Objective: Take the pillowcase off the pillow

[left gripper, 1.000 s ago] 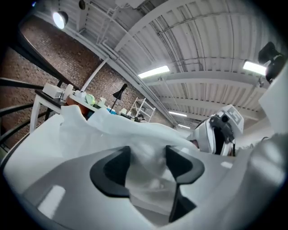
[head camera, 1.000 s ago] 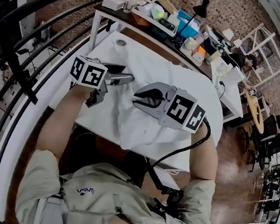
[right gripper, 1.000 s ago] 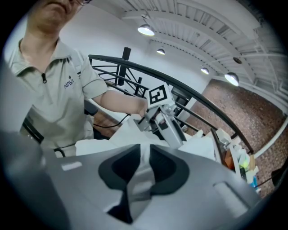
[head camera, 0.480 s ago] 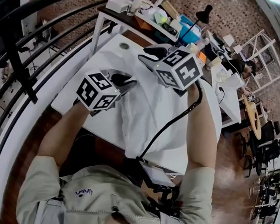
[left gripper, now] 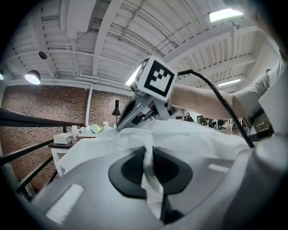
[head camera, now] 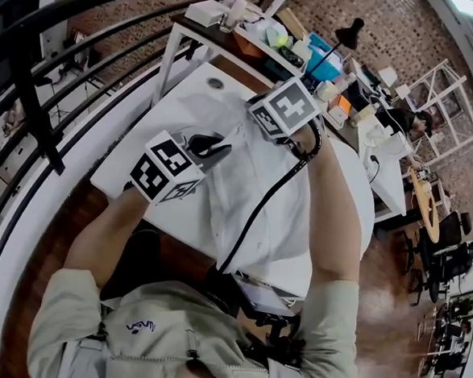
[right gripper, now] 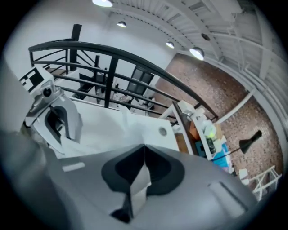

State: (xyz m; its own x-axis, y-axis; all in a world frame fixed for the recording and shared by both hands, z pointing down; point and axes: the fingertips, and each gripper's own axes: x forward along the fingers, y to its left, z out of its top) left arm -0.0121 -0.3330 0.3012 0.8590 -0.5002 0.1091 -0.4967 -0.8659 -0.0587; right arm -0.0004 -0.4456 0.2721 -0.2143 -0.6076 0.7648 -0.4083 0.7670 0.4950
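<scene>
The shirt logo (head camera: pixel 142 325) is too small to read. The left gripper (left gripper: pixel 147 152) pinches a fold of the white, rumpled pillowcase (head camera: pixel 287 220). The cloth spreads beyond its fingertips to the right gripper (right gripper: pixel 144 150), whose jaws have just closed on it.

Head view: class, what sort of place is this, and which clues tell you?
Probably a loft-style workshop or lab office: a brick wall, a black railing, a cluttered side table with a desk lamp, and office chairs.

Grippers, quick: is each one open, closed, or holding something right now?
Left gripper: closed on a fold of the pillowcase.
Right gripper: just closed, also gripping the pillowcase.
</scene>
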